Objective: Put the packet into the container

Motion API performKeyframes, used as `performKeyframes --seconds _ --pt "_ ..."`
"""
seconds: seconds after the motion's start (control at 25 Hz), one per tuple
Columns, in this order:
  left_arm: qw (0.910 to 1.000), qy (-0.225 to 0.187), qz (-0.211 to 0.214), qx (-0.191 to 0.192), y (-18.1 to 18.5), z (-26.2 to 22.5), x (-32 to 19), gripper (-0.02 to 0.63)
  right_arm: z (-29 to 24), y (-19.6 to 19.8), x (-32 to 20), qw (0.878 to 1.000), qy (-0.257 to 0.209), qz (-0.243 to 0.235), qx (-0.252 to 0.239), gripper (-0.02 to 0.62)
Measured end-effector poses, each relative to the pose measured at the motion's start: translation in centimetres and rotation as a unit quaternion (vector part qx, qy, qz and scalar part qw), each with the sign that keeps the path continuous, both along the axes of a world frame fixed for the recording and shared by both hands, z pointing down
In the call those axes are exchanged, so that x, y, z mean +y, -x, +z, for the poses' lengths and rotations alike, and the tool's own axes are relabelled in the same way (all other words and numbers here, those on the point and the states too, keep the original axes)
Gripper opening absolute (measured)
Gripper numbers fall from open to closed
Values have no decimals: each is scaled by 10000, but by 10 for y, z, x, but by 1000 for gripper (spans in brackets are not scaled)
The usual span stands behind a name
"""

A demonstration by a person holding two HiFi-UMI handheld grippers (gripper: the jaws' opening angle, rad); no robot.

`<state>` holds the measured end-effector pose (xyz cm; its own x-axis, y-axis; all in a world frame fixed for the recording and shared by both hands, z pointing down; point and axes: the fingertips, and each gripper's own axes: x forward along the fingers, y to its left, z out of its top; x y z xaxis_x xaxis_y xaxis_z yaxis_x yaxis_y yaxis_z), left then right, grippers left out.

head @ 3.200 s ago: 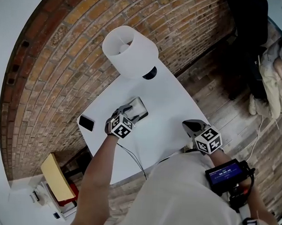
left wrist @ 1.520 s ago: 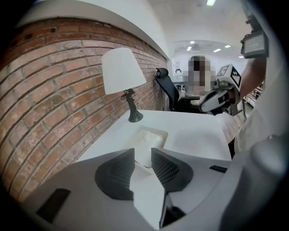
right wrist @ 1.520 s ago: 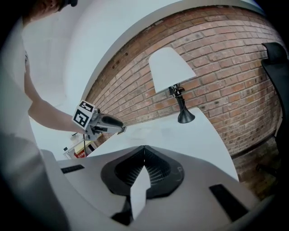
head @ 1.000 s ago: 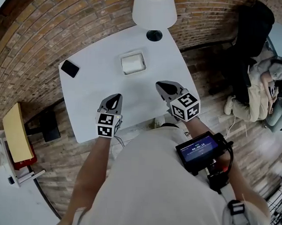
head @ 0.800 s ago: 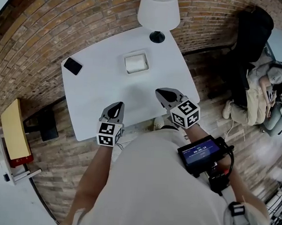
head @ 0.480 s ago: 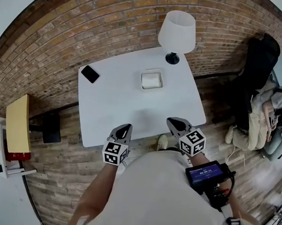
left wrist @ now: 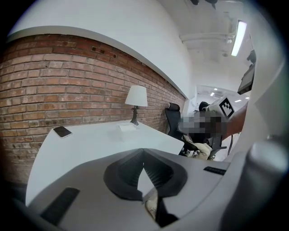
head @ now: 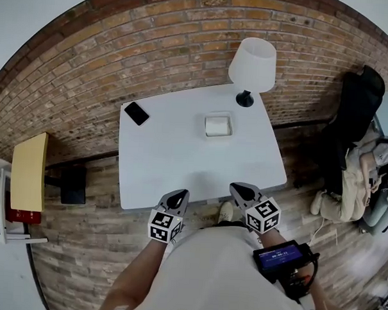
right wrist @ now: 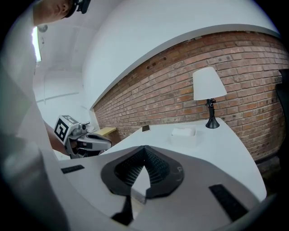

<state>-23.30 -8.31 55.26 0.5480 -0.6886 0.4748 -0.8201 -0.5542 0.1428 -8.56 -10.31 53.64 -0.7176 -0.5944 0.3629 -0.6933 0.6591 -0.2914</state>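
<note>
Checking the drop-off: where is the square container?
In head view the white square container sits far-right on the white table, beside the lamp's black base.

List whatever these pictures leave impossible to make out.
- Head view: the small white rectangular container is too small to show whether the packet lies inside.
- Both gripper views: it is far off, and its contents are only a white shape.
- Head view: the print on the blue-lit handheld screen is too small to read.

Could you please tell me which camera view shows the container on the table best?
The head view: it looks straight down into the container, showing its whole rim and the white packet inside. The right gripper view shows it side-on near the lamp. The left gripper view shows only a small, distant shape.
</note>
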Motion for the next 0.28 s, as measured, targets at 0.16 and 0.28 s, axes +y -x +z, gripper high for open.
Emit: performKeyframes --seconds 0.16,0.28 --pt "10000 12 -2 -1 6 1 6 11 -1 7 7 10000 -24 -20 18 8" --pt "10000 33 5 10 10 1 10 11 -4 11 11 10000 -51 -25 47 8"
